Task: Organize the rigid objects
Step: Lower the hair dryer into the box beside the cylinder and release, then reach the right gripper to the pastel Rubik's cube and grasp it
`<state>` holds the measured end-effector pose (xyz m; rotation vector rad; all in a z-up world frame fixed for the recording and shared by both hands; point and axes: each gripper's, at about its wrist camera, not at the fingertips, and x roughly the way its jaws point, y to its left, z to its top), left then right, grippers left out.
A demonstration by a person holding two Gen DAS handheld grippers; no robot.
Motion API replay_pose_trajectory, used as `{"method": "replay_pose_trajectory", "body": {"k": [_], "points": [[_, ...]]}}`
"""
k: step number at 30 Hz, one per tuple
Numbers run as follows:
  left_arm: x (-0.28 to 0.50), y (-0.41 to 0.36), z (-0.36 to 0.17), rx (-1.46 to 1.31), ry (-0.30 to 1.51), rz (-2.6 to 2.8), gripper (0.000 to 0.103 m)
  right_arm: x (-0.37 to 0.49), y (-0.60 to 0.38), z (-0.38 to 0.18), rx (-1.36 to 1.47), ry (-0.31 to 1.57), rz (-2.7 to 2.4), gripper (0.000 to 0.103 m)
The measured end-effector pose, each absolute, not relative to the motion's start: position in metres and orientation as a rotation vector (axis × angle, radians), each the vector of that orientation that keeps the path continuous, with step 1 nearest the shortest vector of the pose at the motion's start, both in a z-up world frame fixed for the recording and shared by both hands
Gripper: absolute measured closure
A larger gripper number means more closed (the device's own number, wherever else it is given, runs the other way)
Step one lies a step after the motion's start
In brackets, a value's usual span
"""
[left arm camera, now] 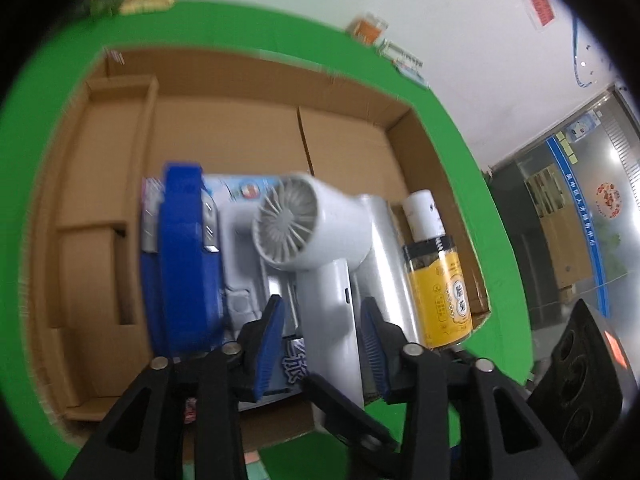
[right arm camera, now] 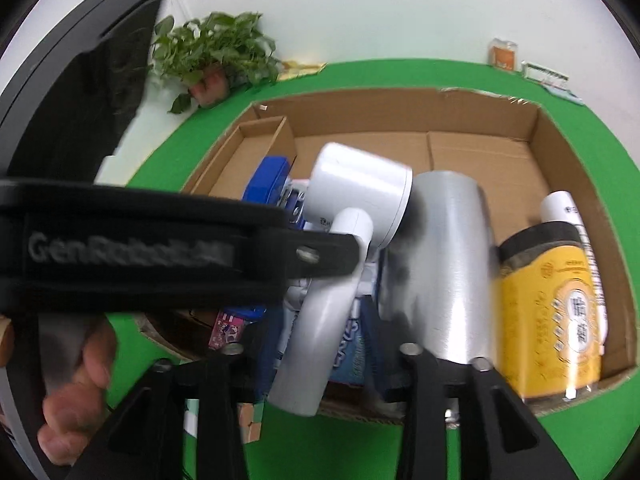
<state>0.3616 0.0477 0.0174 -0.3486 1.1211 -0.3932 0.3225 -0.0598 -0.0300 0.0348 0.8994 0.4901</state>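
Note:
A white hair dryer lies in the cardboard box on top of a blue-and-white blister pack. Its handle runs between the blue pads of my left gripper, which stands open with narrow gaps on both sides. From the right wrist, the same hair dryer has its handle between the fingers of my right gripper, also open. The left gripper's black finger reaches in at the dryer's neck. Beside the dryer lie a blue object, a silver cylinder, a yellow jar and a white bottle.
The box sits on a green table and has cardboard divider compartments at its left side. A potted plant and small items stand at the table's back edge. A person's hand holds the left gripper.

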Motion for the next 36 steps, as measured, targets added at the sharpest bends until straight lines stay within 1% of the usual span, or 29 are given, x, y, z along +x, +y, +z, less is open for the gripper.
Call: {"method": "replay_pose_trajectory", "body": {"k": [1,2,3,4,5,6,8,10,15,19,20,21,22,23,24,25,26,27,28,29,30,32,33,34,35,36], "points": [[0.356,0.05,0.024,-0.341,1.093,-0.377,0.056,0.315,-0.068,-0.023,0.036,0.845,0.49,0.032],[0.348,0.055,0.035,-0.325,1.041,-0.358,0.048,0.305,-0.075,-0.017,0.024,0.787,0.482,0.027],[0.331,0.059,0.05,-0.298,0.957,-0.335,0.043,0.294,-0.083,-0.012,0.007,0.728,0.463,0.018],[0.322,0.062,0.057,-0.279,0.902,-0.316,0.028,0.285,-0.089,-0.006,-0.002,0.692,0.452,0.01],[0.304,0.064,0.069,-0.249,0.814,-0.275,0.017,0.276,-0.095,-0.005,-0.006,0.665,0.45,0.008],[0.292,0.064,0.077,-0.228,0.741,-0.244,0.016,0.27,-0.1,-0.007,-0.007,0.655,0.452,0.006],[0.262,0.063,0.086,-0.189,0.598,-0.203,0.015,0.257,-0.107,-0.014,-0.025,0.654,0.441,0.006],[0.244,0.059,0.085,-0.154,0.556,-0.164,0.015,0.245,-0.114,-0.02,-0.041,0.656,0.435,0.006],[0.225,0.05,0.073,-0.138,0.553,-0.117,0.015,0.227,-0.115,-0.028,-0.06,0.666,0.454,0.006],[0.216,0.047,0.066,-0.124,0.573,-0.091,0.015,0.211,-0.117,-0.025,-0.05,0.656,0.472,0.007],[0.213,0.047,0.065,-0.129,0.579,-0.095,0.016,0.209,-0.117,-0.022,-0.045,0.649,0.478,0.01],[0.212,0.049,0.063,-0.141,0.581,-0.102,0.016,0.201,-0.119,-0.018,-0.042,0.637,0.49,0.03],[0.209,0.052,0.062,-0.164,0.585,-0.113,0.026,0.196,-0.119,-0.016,-0.052,0.633,0.49,0.046],[0.206,0.054,0.061,-0.194,0.598,-0.128,0.049,0.194,-0.119,-0.015,-0.057,0.631,0.492,0.046],[0.204,0.056,0.06,-0.218,0.618,-0.147,0.056,0.19,-0.119,-0.013,-0.05,0.624,0.507,0.043],[0.202,0.06,0.059,-0.238,0.632,-0.162,0.056,0.188,-0.12,-0.011,-0.038,0.621,0.524,0.026],[0.2,0.061,0.059,-0.238,0.623,-0.159,0.046,0.186,-0.121,-0.012,-0.03,0.62,0.531,0.013],[0.198,0.063,0.057,-0.229,0.614,-0.144,0.033,0.184,-0.121,-0.012,-0.025,0.611,0.536,0.0],[0.197,0.065,0.054,-0.217,0.624,-0.115,0.007,0.182,-0.12,-0.011,-0.024,0.607,0.543,0.001],[0.198,0.068,0.049,-0.212,0.638,-0.081,0.003,0.181,-0.119,-0.013,-0.03,0.613,0.552,0.001],[0.199,0.072,0.044,-0.222,0.651,-0.067,0.003,0.182,-0.117,-0.013,-0.033,0.618,0.554,0.001],[0.203,0.084,0.03,-0.287,0.714,-0.079,0.003,0.185,-0.115,-0.014,-0.031,0.62,0.563,0.006],[0.204,0.089,0.024,-0.323,0.734,-0.079,0.003,0.188,-0.112,-0.014,-0.031,0.623,0.561,0.011],[0.203,0.095,0.017,-0.362,0.751,-0.072,0.003,0.194,-0.109,-0.015,-0.037,0.629,0.554,0.021],[0.202,0.099,0.011,-0.391,0.763,-0.068,0.003,0.2,-0.104,-0.016,-0.054,0.635,0.55,0.027],[0.201,0.101,0.007,-0.403,0.77,-0.068,0.003,0.208,-0.099,-0.018,-0.075,0.644,0.549,0.039]]}}
